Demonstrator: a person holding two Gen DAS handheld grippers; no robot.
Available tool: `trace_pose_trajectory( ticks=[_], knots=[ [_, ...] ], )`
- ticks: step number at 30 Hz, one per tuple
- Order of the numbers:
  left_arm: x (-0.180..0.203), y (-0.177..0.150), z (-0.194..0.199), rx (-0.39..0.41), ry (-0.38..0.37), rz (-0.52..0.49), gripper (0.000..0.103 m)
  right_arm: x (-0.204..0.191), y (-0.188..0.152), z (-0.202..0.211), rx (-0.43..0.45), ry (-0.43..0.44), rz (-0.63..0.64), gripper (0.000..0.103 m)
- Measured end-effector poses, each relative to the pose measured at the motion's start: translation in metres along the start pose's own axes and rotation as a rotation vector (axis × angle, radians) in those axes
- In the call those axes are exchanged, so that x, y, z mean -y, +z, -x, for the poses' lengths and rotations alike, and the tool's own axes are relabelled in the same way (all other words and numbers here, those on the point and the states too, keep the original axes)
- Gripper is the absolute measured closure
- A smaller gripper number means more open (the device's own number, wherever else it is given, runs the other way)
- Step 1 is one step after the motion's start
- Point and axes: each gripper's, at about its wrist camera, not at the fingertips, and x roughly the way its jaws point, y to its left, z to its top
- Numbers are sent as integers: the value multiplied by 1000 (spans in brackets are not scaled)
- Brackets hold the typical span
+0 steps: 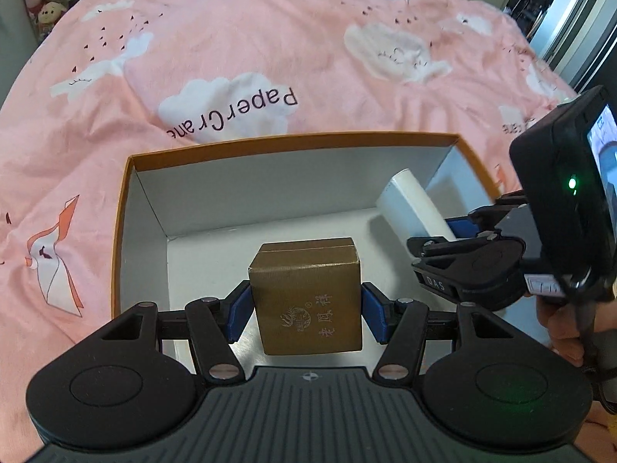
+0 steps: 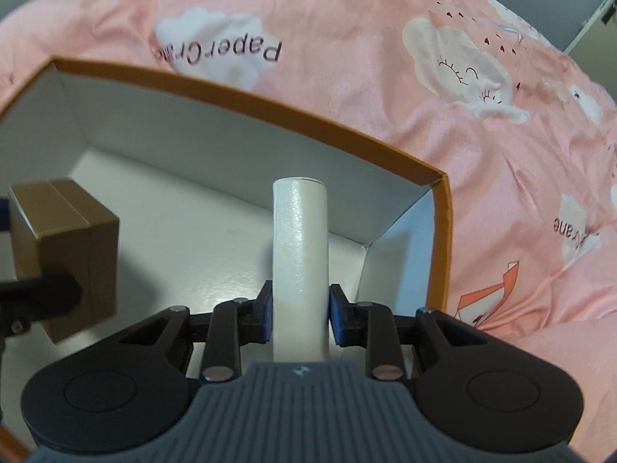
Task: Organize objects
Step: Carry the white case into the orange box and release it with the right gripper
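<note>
My left gripper (image 1: 305, 308) clamps brown carton (image 1: 308, 289), right gripper (image 2: 300, 318) clamps white tube (image 2: 300, 254), both over orange-rimmed box (image 1: 270, 144) for stowing.

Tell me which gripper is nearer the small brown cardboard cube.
Left. The left gripper is shut on the small brown cardboard cube, pads against both sides. The right gripper holds the white cylinder off to the cube's right, apart from it.

Soft, even indoor light, faint shadows, strong fisheye bending at edges, slight motion blur.
</note>
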Motion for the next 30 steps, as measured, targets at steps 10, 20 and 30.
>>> trace_pose_trajectory(
  ticks=[10, 20, 30],
  knots=[
    [-5, 3, -18, -33, 10, -1, 35, -4, 8, -25, -47, -48, 35, 73],
    [-3, 2, -29, -55, -6, -14, 35, 23, 15, -2, -48, 165, -58, 67],
    [-2, 3, -32, -66, 25, -45, 35, 27, 13, 3, -67, 409, -121, 73]
  ],
)
